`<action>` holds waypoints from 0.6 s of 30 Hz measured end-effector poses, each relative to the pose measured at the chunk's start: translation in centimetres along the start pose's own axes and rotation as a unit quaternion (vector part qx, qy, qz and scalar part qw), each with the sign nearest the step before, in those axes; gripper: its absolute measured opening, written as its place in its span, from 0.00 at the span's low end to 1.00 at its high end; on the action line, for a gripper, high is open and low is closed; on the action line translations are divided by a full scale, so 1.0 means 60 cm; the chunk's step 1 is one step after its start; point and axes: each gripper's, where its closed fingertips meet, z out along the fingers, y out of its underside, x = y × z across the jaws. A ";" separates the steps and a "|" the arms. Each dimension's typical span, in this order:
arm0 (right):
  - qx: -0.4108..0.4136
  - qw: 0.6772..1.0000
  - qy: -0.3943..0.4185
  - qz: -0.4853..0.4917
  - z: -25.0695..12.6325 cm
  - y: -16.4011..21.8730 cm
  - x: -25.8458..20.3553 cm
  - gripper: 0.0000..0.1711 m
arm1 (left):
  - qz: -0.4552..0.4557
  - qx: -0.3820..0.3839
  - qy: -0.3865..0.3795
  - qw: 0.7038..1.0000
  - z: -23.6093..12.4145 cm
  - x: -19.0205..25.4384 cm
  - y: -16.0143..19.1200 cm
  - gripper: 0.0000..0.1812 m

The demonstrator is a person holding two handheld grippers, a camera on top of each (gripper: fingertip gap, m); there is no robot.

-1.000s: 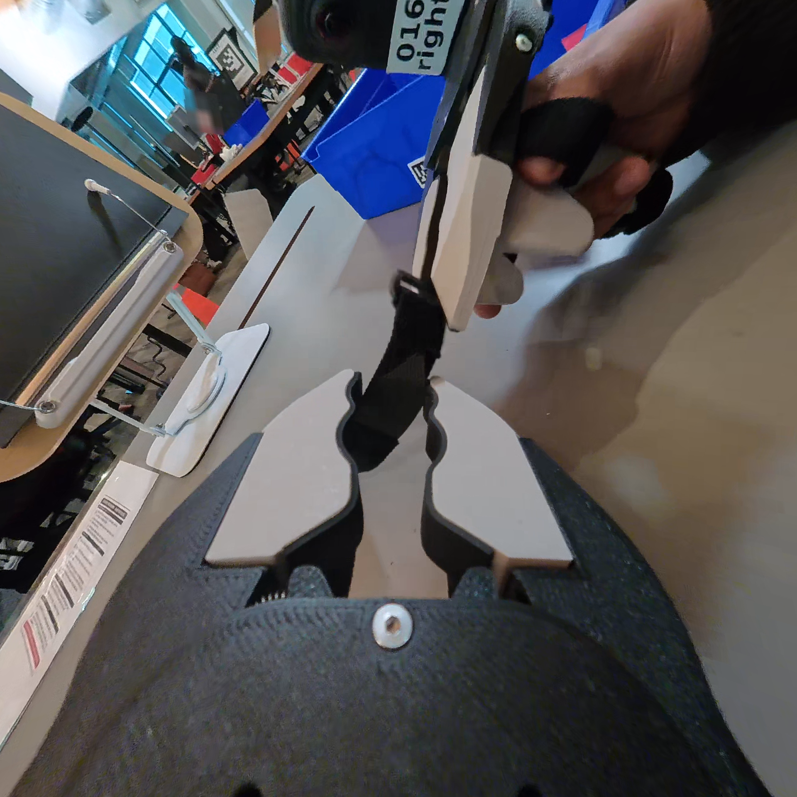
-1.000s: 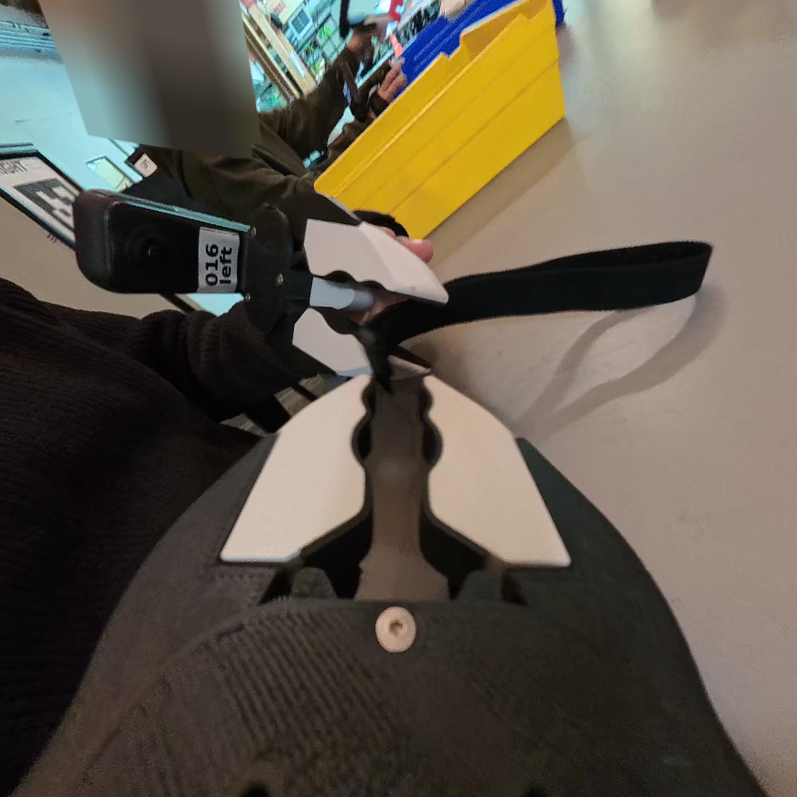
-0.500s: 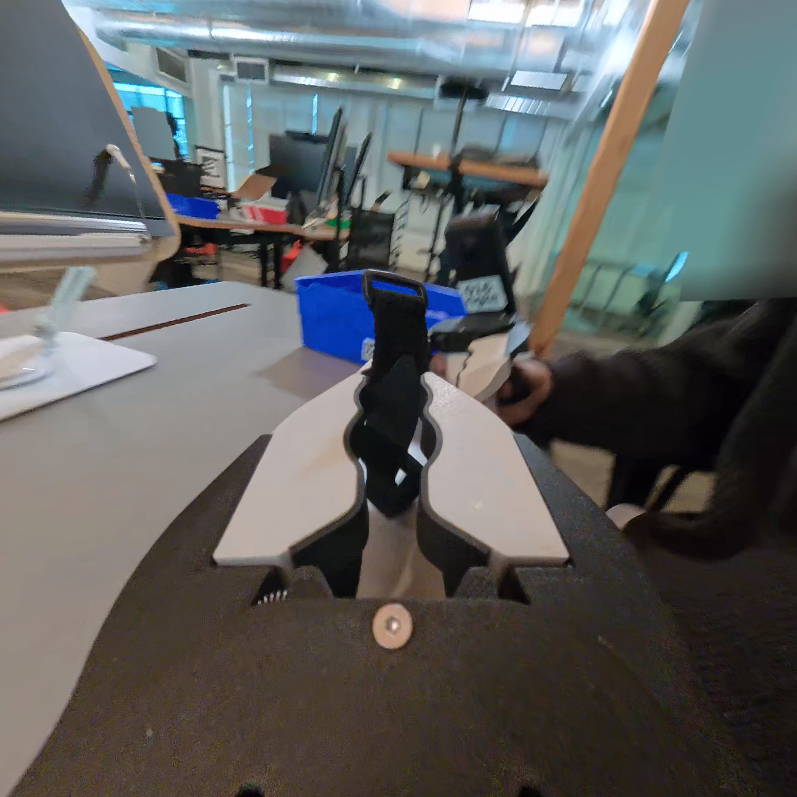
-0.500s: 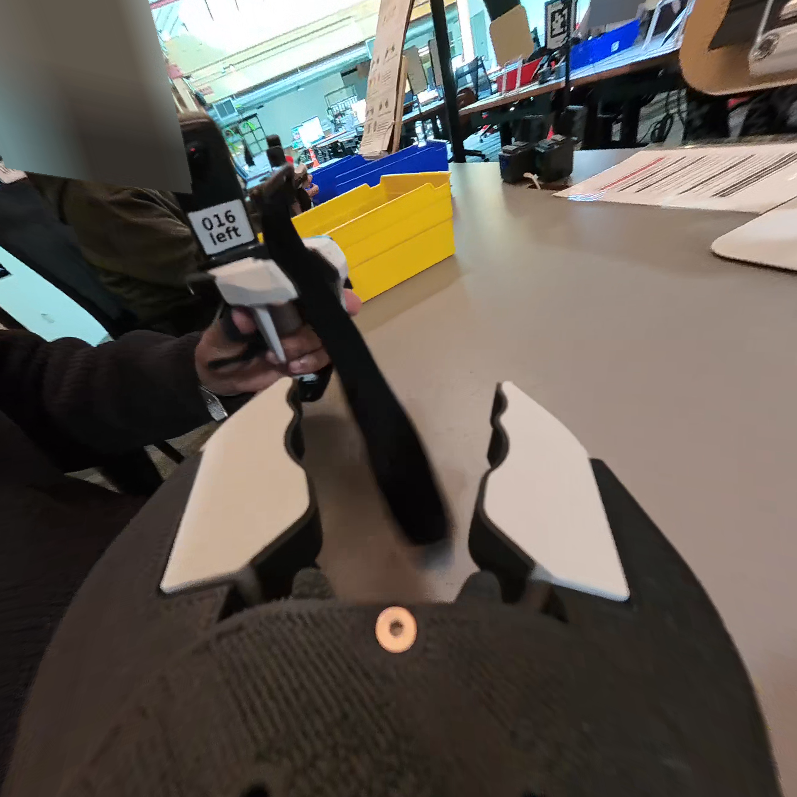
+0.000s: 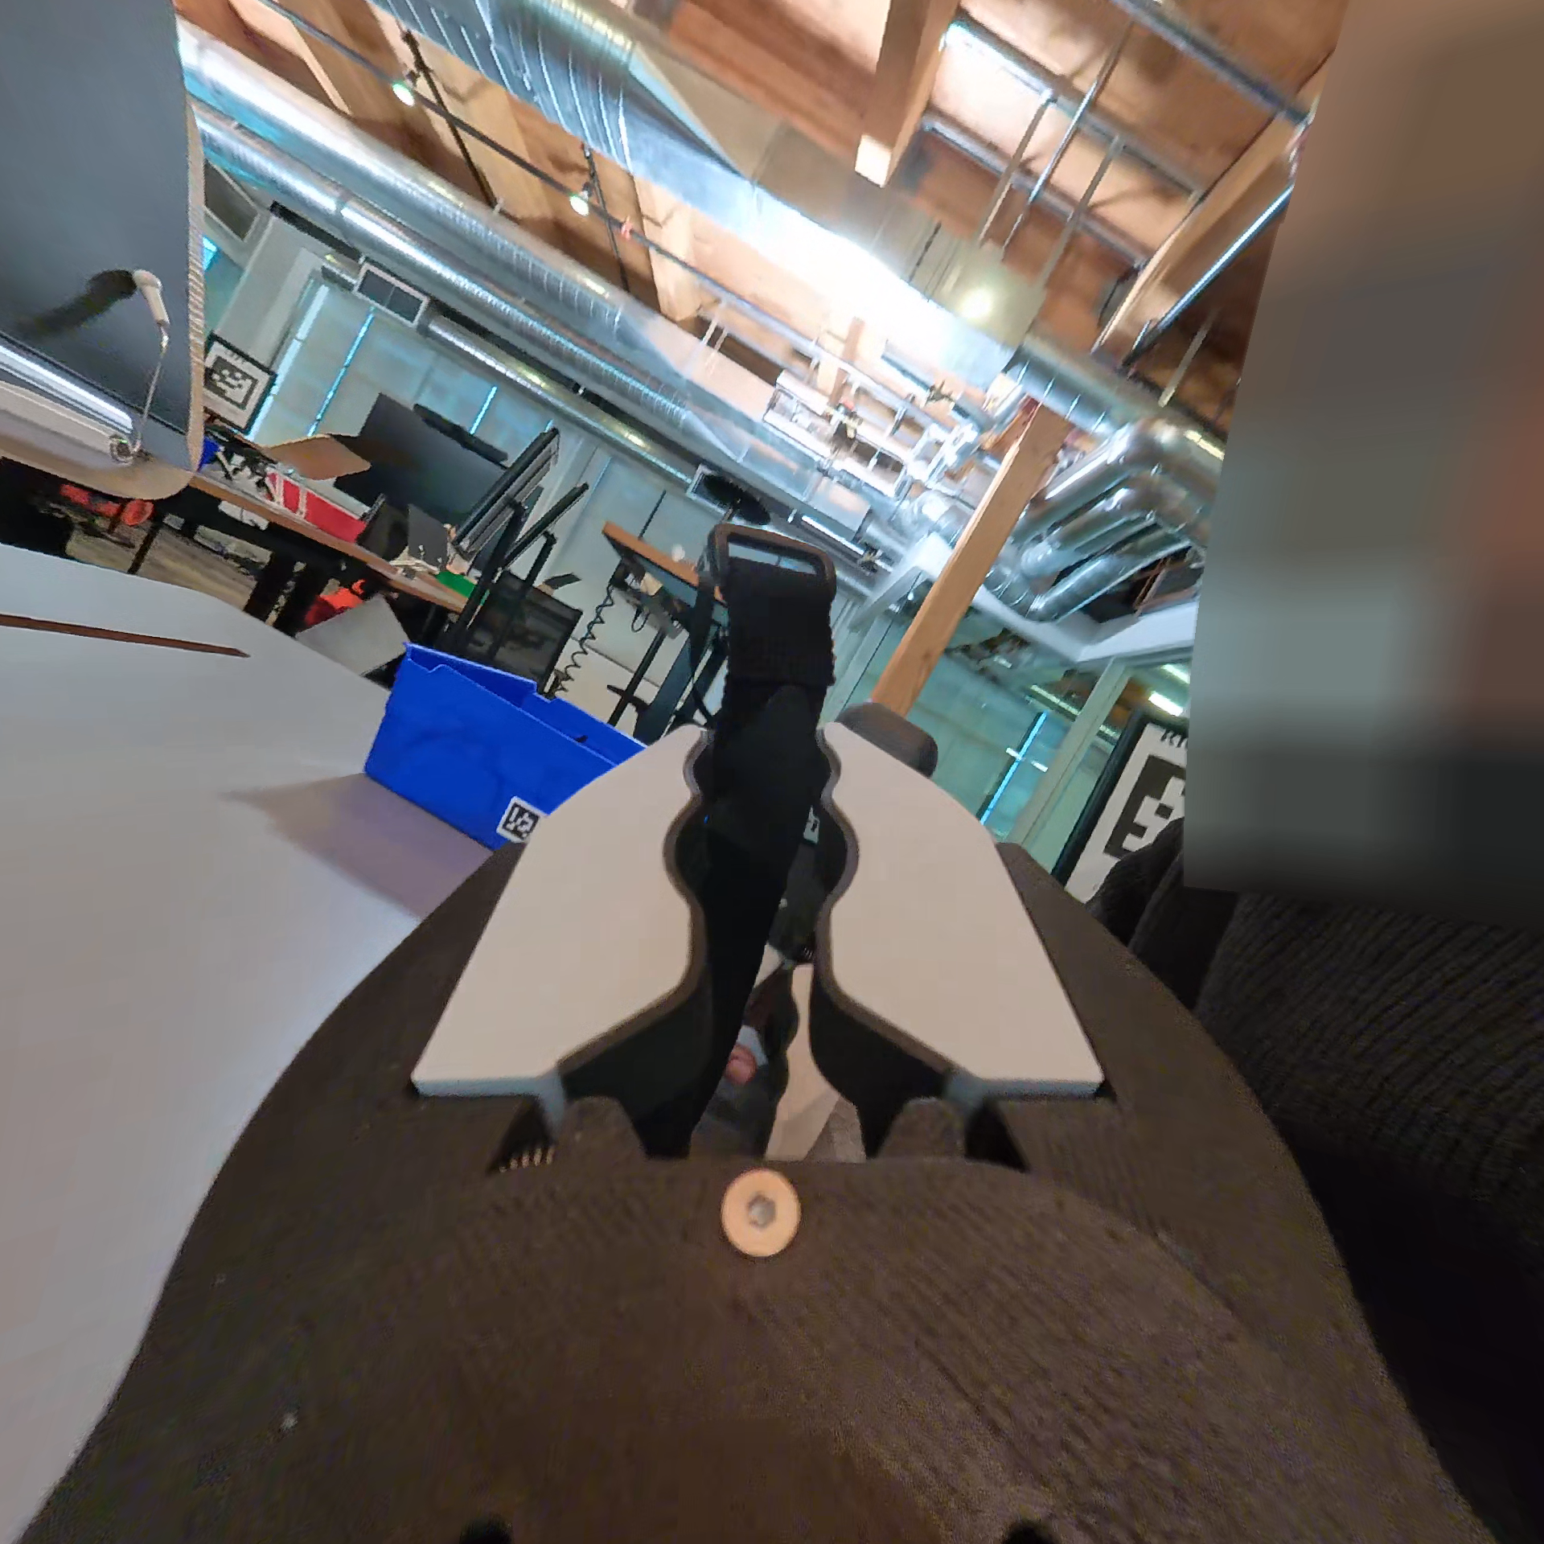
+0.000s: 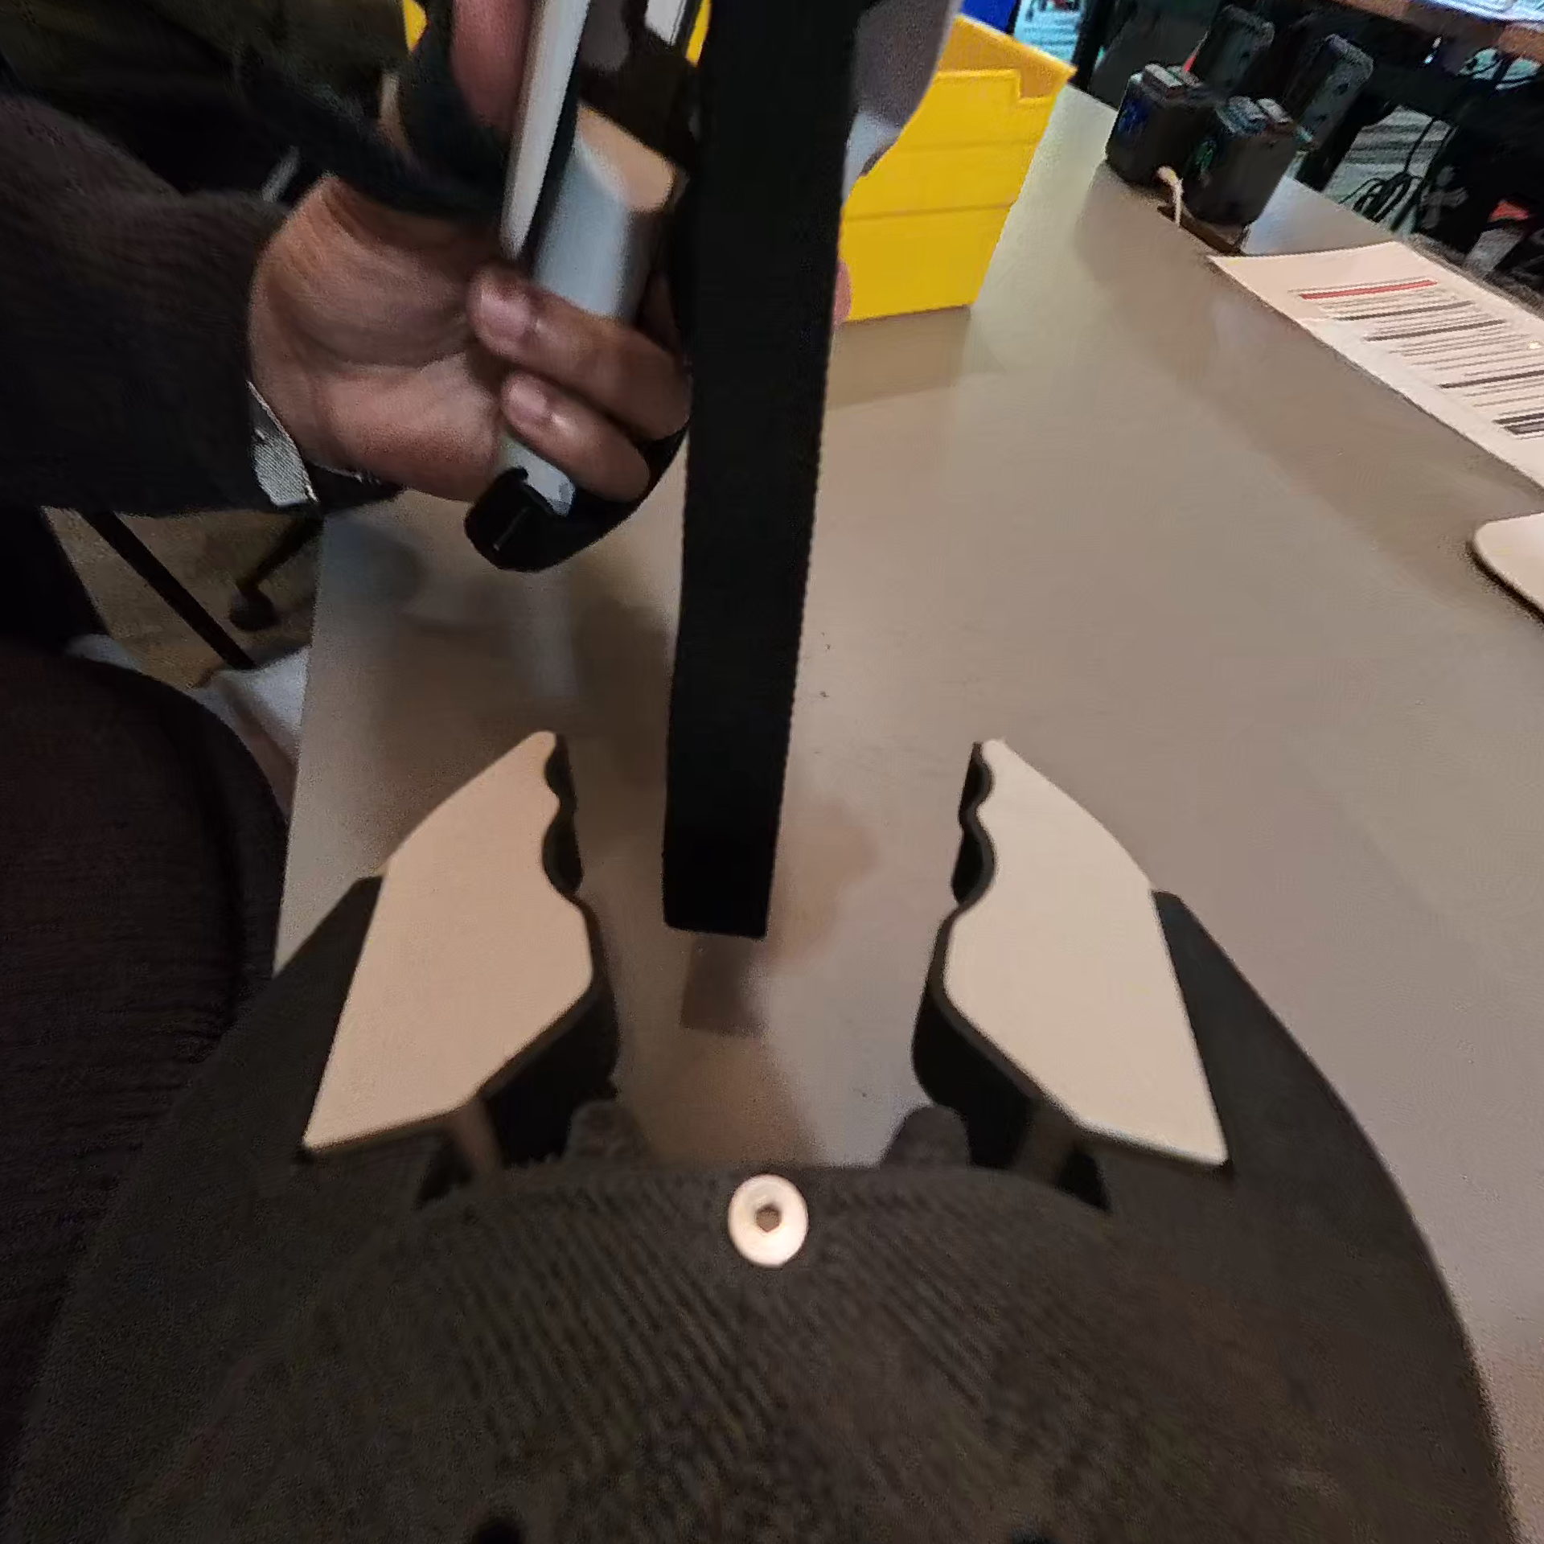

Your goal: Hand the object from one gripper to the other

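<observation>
Left hand-held gripper [image 5: 760, 752] clamped on black strap [image 5: 764, 802], buckle end up; strap's free end hangs between right hand-held gripper [image 6: 764, 752] fingers, spread wide, above tabletop [image 6: 1170, 668].

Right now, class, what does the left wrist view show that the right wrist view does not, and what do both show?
Only the left wrist view shows the left tool shut on the black strap, the strap's buckle end sticking up past its tips, and the blue bin.

Only the right wrist view shows the right tool open, the strap's free end hanging between its fingers without touching them, the yellow bin and the hand on the left tool's handle.

Both show the strap and the grey table.
</observation>
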 end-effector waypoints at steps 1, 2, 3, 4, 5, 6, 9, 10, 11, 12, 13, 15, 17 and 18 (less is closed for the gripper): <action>-0.007 1.000 0.008 -0.010 0.004 0.002 -0.001 0.48 | -0.004 0.005 0.002 1.000 0.001 0.001 -0.001 0.12; -0.014 1.000 0.013 -0.017 0.006 0.004 -0.003 0.42 | -0.007 0.009 0.003 1.000 0.002 0.002 -0.002 0.12; -0.020 0.999 0.011 -0.023 0.008 0.006 -0.006 0.39 | -0.011 0.013 0.004 1.000 0.003 0.002 -0.003 0.12; -0.022 0.999 0.010 -0.025 0.008 0.006 -0.009 0.37 | -0.015 0.018 0.005 1.000 0.003 0.003 -0.005 0.13; -0.019 0.999 0.011 -0.026 0.007 0.004 -0.010 0.35 | -0.020 0.023 0.007 1.000 0.003 0.004 -0.007 0.12; -0.014 0.999 0.013 -0.026 0.005 0.001 -0.009 0.32 | -0.024 0.028 0.008 0.999 0.003 0.004 -0.009 0.12; 0.003 1.000 0.012 -0.011 -0.001 -0.009 -0.005 0.27 | -0.036 0.041 0.011 0.998 0.002 0.005 -0.013 0.13; 0.007 1.000 0.007 -0.003 -0.002 -0.010 -0.006 0.28 | -0.040 0.046 0.012 0.998 0.002 0.005 -0.014 0.12; 0.010 1.000 0.000 0.005 -0.001 -0.010 -0.008 0.31 | -0.044 0.050 0.013 0.998 0.002 0.005 -0.016 0.12; 0.012 1.000 -0.007 0.013 0.000 -0.011 -0.010 0.34 | -0.048 0.054 0.014 0.997 0.003 0.006 -0.016 0.12; 0.015 1.000 -0.010 0.019 0.001 -0.013 -0.011 0.35 | -0.051 0.057 0.014 0.997 0.003 0.006 -0.016 0.12; 0.022 0.999 -0.014 0.022 0.004 -0.018 -0.015 0.35 | -0.054 0.061 0.014 0.997 0.005 0.007 -0.015 0.12; 0.031 0.999 -0.019 0.028 0.009 -0.025 -0.021 0.36 | -0.052 0.068 0.011 0.996 0.007 0.008 -0.015 0.12; 0.036 0.999 -0.021 0.035 0.013 -0.029 -0.025 0.36 | -0.050 0.074 0.009 0.996 0.008 0.009 -0.015 0.11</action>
